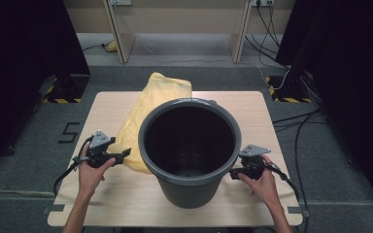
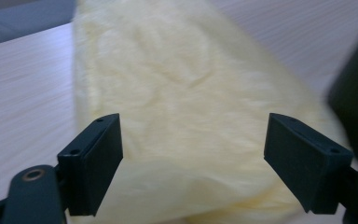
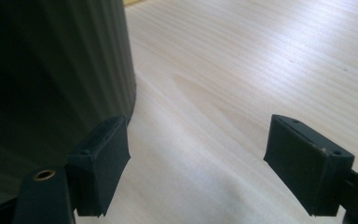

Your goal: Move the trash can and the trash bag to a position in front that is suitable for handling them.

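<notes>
A light wooden table (image 1: 126, 194) sits at the centre of the high view, on a grey carpeted floor (image 1: 19, 165). A large dark grey plastic bin (image 1: 189, 187) stands upright in the middle of the table, its round mouth open toward the camera and its inside dark. Behind and to the left of the bin lies a crumpled yellow bag (image 1: 158, 94), stretching from the far edge of the table down along the bin's left side; the bin covers part of it.

2 bare forearms come in from the bottom of the frame. The left hand (image 1: 91, 174) holds the left gripper (image 1: 126, 153) at the lower left of the bin, its tips at the near edge of the yellow bag. In the left gripper view, its 2 black jaws stand wide apart with the pale yellow bag (image 2: 191, 116) lying between and beyond them, and nothing is clamped. The picture is slightly blurred.

The right hand (image 1: 264, 182) holds the right gripper (image 1: 233, 172) at the lower right of the bin, pointing toward its wall. In the right gripper view, the jaws are also spread wide, holding nothing. The left-hand jaw in that frame sits just beside the bin's ribbed dark wall (image 3: 51, 79), and bare wood (image 3: 261, 60) shows between the jaws.

Black cables (image 1: 296, 121) trail across the floor at the right of the high view.
</notes>
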The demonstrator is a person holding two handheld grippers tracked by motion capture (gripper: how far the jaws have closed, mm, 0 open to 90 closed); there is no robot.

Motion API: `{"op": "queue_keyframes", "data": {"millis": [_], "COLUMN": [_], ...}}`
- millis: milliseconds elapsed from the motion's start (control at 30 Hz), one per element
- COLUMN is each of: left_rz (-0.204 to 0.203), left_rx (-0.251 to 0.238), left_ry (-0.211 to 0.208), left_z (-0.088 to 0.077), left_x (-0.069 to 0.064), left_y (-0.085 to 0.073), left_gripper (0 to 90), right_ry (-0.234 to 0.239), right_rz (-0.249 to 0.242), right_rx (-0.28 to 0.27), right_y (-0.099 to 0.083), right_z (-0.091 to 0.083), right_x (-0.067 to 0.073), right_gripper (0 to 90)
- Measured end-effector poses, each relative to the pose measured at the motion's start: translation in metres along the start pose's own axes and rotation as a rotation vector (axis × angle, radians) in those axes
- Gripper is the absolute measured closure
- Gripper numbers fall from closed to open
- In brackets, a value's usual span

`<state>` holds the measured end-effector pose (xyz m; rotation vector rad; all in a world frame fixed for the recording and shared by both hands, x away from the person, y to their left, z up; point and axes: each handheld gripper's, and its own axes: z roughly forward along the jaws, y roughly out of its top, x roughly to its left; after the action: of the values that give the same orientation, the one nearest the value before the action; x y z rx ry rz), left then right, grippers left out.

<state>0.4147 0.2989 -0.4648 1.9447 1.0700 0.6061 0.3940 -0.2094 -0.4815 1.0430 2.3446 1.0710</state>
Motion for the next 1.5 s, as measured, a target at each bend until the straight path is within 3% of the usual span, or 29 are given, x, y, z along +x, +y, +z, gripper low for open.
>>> {"op": "queue_keyframes", "data": {"millis": [67, 167, 233, 267, 333, 367, 433, 467, 500, 567, 667, 800, 833, 867, 900, 967, 1067, 1167, 1200, 1233, 1267, 1300, 1333, 1367, 1400, 1467, 1500], "left_rz": [0.01, -0.013, -0.022, -0.034, -0.036, -0.024, -0.026, -0.026, -0.026, -0.014, -0.044, -0.022, -0.04, -0.04, -0.091, -0.079, -0.159, -0.16, -0.119, -0.119, -0.08, -0.08, -0.096, -0.096, -0.099, -0.089, -0.096], "left_rx": [0.045, 0.08, 0.087, 0.131, 0.154, 0.22, 0.262, 0.262, 0.262, 0.263, 0.253, 0.264, 0.248, 0.248, 0.22, 0.221, 0.17, 0.168, 0.182, 0.182, 0.168, 0.168, 0.104, 0.104, 0.061, 0.058, 0.061], "left_ry": [0.019, 0.012, 0.013, 0.001, 0.01, 0.002, -0.052, -0.052, -0.083, -0.087, -0.139, -0.154, -0.18, -0.18, -0.21, -0.203, -0.277, -0.289, -0.281, -0.281, -0.27, -0.27, -0.261, -0.261, -0.251, -0.238, -0.2], "left_z": [0.011, 0.026, 0.031, 0.043, 0.049, 0.063, 0.078, 0.078, 0.09, 0.097, 0.108, 0.118, 0.125, 0.125, 0.132, 0.137, 0.144, 0.144, 0.137, 0.137, 0.125, 0.125, 0.109, 0.109, 0.093, 0.086, 0.076], "left_x": [0.01, 0.022, 0.025, 0.032, 0.033, 0.033, 0.031, 0.031, 0.024, 0.016, 0.006, -0.006, -0.011, -0.011, -0.012, -0.016, -0.018, -0.017, -0.016, -0.016, -0.013, -0.013, -0.007, -0.007, 0.0, 0.005, 0.013], "left_y": [0.002, 0.003, 0.004, 0.003, 0.003, 0.002, 0.001, 0.001, 0.001, 0.006, 0.015, 0.024, 0.029, 0.029, 0.032, 0.036, 0.037, 0.037, 0.036, 0.036, 0.035, 0.035, 0.035, 0.035, 0.035, 0.035, 0.034], "left_gripper": [19.3, 20.0, 20.1, 19.5, 18.1, 18.1, 18.1, 18.1, 14.7, 14.7, 14.5, 14.4, 14.5, 14.6, 14.5, 14.5, 14.6, 15.3, 15.2, 15.1, 15.3, 15.4, 15.4, 15.4, 15.4, 15.4, 15.4], "right_ry": [-0.002, -0.004, -0.003, -0.004, -0.007, -0.009, -0.01, -0.01, -0.013, -0.021, -0.021, -0.03, -0.039, -0.039, -0.041, -0.045, -0.039, -0.039, -0.029, -0.03, -0.031, -0.031, -0.03, -0.03, -0.03, -0.032, -0.029], "right_rz": [-0.005, 0.0, 0.001, 0.004, 0.005, 0.008, 0.008, 0.008, 0.014, 0.019, 0.027, 0.047, 0.04, 0.04, 0.035, 0.035, 0.04, 0.039, 0.049, 0.045, 0.041, 0.041, 0.039, 0.039, 0.041, 0.041, 0.04], "right_rx": [0.001, 0.013, 0.017, 0.022, 0.029, 0.03, 0.036, 0.036, 0.04, 0.048, 0.043, 0.04, 0.045, 0.045, 0.05, 0.05, 0.039, 0.043, 0.041, 0.043, 0.045, 0.045, 0.05, 0.05, 0.062, 0.063, 0.06], "right_y": [0.002, 0.003, 0.003, 0.003, 0.003, 0.003, 0.004, 0.004, 0.004, 0.006, 0.009, 0.014, 0.018, 0.018, 0.025, 0.031, 0.041, 0.048, 0.053, 0.055, 0.057, 0.057, 0.059, 0.059, 0.059, 0.059, 0.059], "right_z": [0.003, 0.007, 0.008, 0.011, 0.014, 0.016, 0.018, 0.018, 0.021, 0.023, 0.025, 0.029, 0.033, 0.033, 0.039, 0.043, 0.051, 0.057, 0.062, 0.064, 0.065, 0.065, 0.068, 0.068, 0.069, 0.069, 0.069], "right_x": [-0.002, -0.005, -0.006, -0.009, -0.01, -0.011, -0.012, -0.012, -0.014, -0.016, -0.021, -0.027, -0.029, -0.029, -0.029, -0.029, -0.032, -0.033, -0.035, -0.036, -0.036, -0.036, -0.037, -0.037, -0.037, -0.037, -0.037], "right_gripper": [22.1, 22.2, 22.2, 22.2, 22.2, 22.2, 22.4, 22.4, 22.7, 22.7, 22.8, 23.2, 23.2, 23.2, 23.6, 24.6, 24.7, 24.7, 24.7, 24.7, 24.6, 24.6, 24.6, 24.6, 24.6, 24.6, 24.6]}}
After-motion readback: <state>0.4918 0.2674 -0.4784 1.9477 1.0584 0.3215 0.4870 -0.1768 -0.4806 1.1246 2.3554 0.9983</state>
